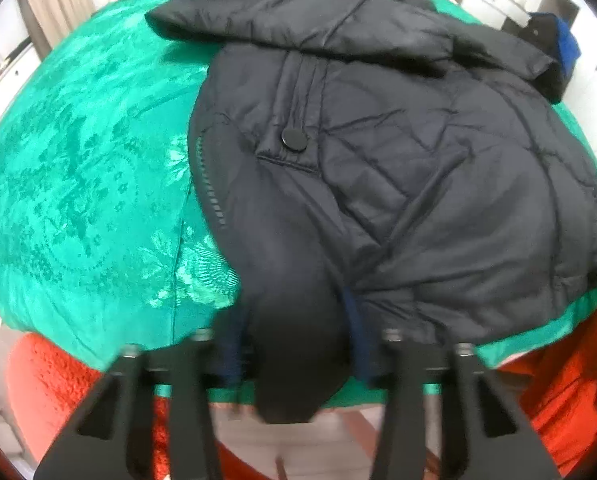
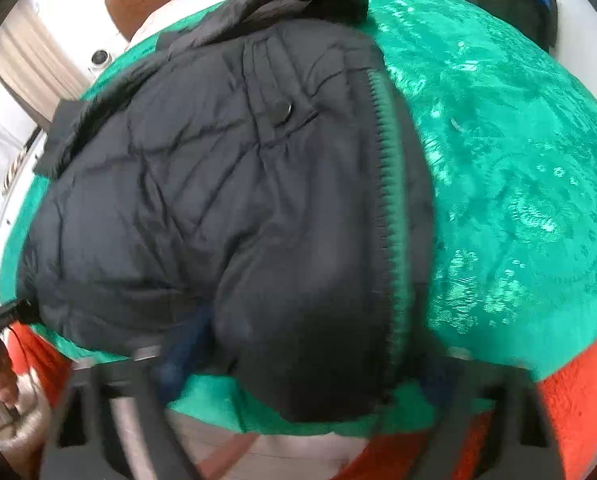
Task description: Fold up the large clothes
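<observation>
Across the green patterned bedspread [image 1: 78,184] lies the dark quilted puffer jacket [image 1: 418,184], its zipper [image 1: 208,184] along the edge toward the bedspread's open middle. At the bedspread's near edge your left gripper [image 1: 298,344] pinches the jacket's hem between narrowed jaws. Your right gripper [image 2: 310,364] straddles the same hem; blur hides whether its pads press. Orange fabric [image 1: 50,376] hangs below the bedspread.

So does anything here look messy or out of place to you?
A little. The dark padded jacket hangs over the near edge of the green cloth, with its bottom hem bunched between the left tongs and the right tongs. One sleeve lies folded across the top. Nothing looks spilled or damaged.
</observation>
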The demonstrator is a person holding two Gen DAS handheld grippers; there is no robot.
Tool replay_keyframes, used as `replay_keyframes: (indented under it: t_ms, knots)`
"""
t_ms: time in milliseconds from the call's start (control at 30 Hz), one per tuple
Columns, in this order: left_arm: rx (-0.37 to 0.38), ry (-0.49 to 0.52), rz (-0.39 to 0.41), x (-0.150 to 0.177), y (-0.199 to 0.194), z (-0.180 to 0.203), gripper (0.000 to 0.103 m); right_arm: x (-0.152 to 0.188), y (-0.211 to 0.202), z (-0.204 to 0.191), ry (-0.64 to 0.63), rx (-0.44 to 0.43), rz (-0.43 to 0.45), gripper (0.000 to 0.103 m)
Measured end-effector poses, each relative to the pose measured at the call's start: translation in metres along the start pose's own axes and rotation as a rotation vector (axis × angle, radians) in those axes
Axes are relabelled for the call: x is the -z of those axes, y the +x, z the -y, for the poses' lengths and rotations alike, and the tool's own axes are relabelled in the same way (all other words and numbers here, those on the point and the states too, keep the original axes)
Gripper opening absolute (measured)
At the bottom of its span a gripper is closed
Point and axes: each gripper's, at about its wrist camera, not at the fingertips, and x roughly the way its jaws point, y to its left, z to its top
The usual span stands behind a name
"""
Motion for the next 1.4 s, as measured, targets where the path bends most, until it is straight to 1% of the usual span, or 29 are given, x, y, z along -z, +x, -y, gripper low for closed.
replay_keyframes:
  t_ms: [33, 100, 167, 233, 367, 400, 433, 467, 500, 533, 567, 600, 633, 667, 733, 767, 833, 867, 933, 1000, 1067, 1100, 1133, 1167, 1200, 1233, 1300, 1333, 1400]
  knots:
    - [0.013, -0.002, 0.001, 0.000, -0.003, -0.001, 0.030, 0.000, -0.005, -0.001, -0.005, -0.016, 0.003, 0.044]
    - [0.032, 0.006, 0.000, 0.002, -0.009, -0.003, 0.028, 0.001, -0.017, -0.004, -0.028, -0.009, 0.012, 0.029]
    - [0.042, 0.020, -0.003, 0.007, -0.018, -0.005, 0.027, 0.005, -0.028, -0.006, -0.044, -0.012, 0.008, 0.025]
    - [0.049, 0.037, -0.018, 0.014, -0.025, -0.005, 0.027, 0.011, -0.038, -0.005, -0.054, -0.003, -0.004, 0.024]
    - [0.022, 0.074, -0.050, 0.036, -0.018, -0.006, 0.028, 0.022, -0.025, -0.005, -0.047, 0.019, -0.059, 0.024]
    - [0.010, 0.083, -0.056, 0.038, -0.015, -0.005, 0.033, 0.024, -0.018, -0.004, -0.038, 0.022, -0.059, 0.024]
    - [-0.005, 0.090, -0.062, 0.039, -0.013, -0.005, 0.041, 0.025, -0.015, -0.002, -0.021, 0.020, -0.057, 0.024]
    - [-0.026, 0.097, -0.067, 0.039, -0.012, -0.003, 0.046, 0.023, -0.012, 0.000, -0.001, 0.017, -0.057, 0.026]
    - [-0.046, 0.113, -0.070, 0.038, -0.015, -0.001, 0.049, 0.023, -0.011, 0.001, 0.010, 0.014, -0.054, 0.032]
    - [-0.054, 0.128, -0.068, 0.036, -0.019, 0.002, 0.052, 0.022, -0.012, 0.003, 0.017, 0.015, -0.050, 0.034]
    - [-0.076, 0.154, -0.056, 0.035, -0.028, 0.004, 0.054, 0.022, -0.013, 0.006, 0.024, 0.008, -0.047, 0.049]
    - [-0.100, 0.177, -0.036, 0.034, -0.038, 0.006, 0.057, 0.025, -0.018, 0.007, 0.030, 0.002, -0.045, 0.069]
    - [-0.127, 0.202, 0.000, 0.031, -0.052, 0.008, 0.061, 0.025, -0.022, 0.010, 0.037, -0.003, -0.036, 0.076]
    - [-0.147, 0.228, 0.045, 0.026, -0.069, 0.012, 0.066, 0.025, -0.029, 0.015, 0.048, -0.004, -0.018, 0.078]
    - [-0.158, 0.277, 0.154, 0.013, -0.104, 0.019, 0.080, 0.026, -0.047, 0.024, 0.064, 0.011, 0.039, 0.078]
    - [-0.145, 0.304, 0.217, 0.001, -0.122, 0.025, 0.083, 0.026, -0.058, 0.027, 0.066, 0.030, 0.083, 0.078]
    - [-0.093, 0.352, 0.287, -0.024, -0.137, 0.034, 0.095, 0.026, -0.071, 0.029, 0.065, 0.051, 0.149, 0.078]
    - [-0.059, 0.382, 0.308, -0.040, -0.138, 0.044, 0.098, 0.024, -0.077, 0.028, 0.063, 0.054, 0.180, 0.079]
    - [-0.008, 0.446, 0.324, -0.065, -0.121, 0.070, 0.099, 0.021, -0.082, 0.017, 0.053, 0.046, 0.224, 0.079]
    - [0.033, 0.511, 0.307, -0.097, -0.087, 0.090, 0.099, 0.018, -0.082, 0.000, 0.035, 0.025, 0.236, 0.079]
    - [0.069, 0.547, 0.257, -0.114, -0.047, 0.112, 0.099, 0.021, -0.081, -0.018, -0.006, -0.001, 0.250, 0.079]
    - [0.051, 0.558, 0.226, -0.123, -0.023, 0.121, 0.099, 0.028, -0.083, -0.025, -0.030, -0.006, 0.250, 0.079]
    - [0.016, 0.566, 0.203, -0.118, -0.004, 0.130, 0.099, 0.031, -0.081, -0.032, -0.053, -0.011, 0.247, 0.079]
    - [-0.034, 0.578, 0.171, -0.123, 0.023, 0.137, 0.098, 0.036, -0.079, -0.039, -0.078, -0.022, 0.239, 0.079]
    - [-0.064, 0.581, 0.166, -0.123, 0.036, 0.137, 0.094, 0.042, -0.075, -0.043, -0.089, -0.030, 0.233, 0.079]
    - [-0.078, 0.574, 0.178, -0.124, 0.043, 0.136, 0.073, 0.047, -0.072, -0.047, -0.103, -0.044, 0.218, 0.079]
    - [-0.070, 0.510, 0.192, -0.127, 0.039, 0.124, 0.040, 0.056, -0.071, -0.047, -0.112, -0.055, 0.211, 0.079]
    - [-0.044, 0.472, 0.200, -0.131, 0.028, 0.114, 0.032, 0.061, -0.072, -0.046, -0.113, -0.056, 0.216, 0.079]
    - [-0.011, 0.405, 0.243, -0.138, -0.002, 0.088, 0.030, 0.063, -0.074, -0.038, -0.102, -0.059, 0.230, 0.079]
